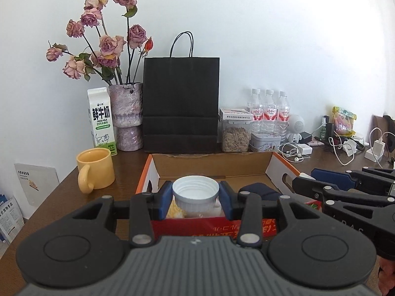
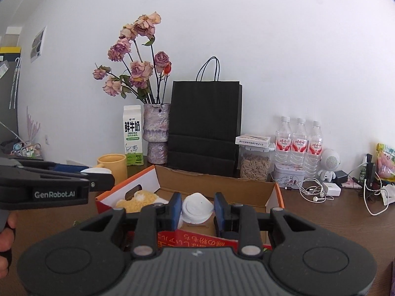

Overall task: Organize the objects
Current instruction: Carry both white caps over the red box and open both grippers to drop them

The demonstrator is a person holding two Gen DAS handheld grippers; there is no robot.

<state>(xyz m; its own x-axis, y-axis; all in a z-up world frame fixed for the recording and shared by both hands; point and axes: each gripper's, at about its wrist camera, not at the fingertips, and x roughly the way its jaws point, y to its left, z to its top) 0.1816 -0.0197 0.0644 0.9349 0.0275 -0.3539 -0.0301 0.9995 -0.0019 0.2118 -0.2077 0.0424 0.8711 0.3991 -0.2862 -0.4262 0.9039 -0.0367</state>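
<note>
A yellow mug (image 1: 96,169) stands on the wooden table (image 1: 61,197) just left of the open cardboard box (image 1: 212,165). The left gripper (image 1: 195,198) pinches a white ribbed cap (image 1: 195,192), open side up, above the box's near-left part. Further right, the right gripper (image 2: 196,211) is over the box, clamped on a white lidded container (image 2: 197,208) between its blue pads.
</note>
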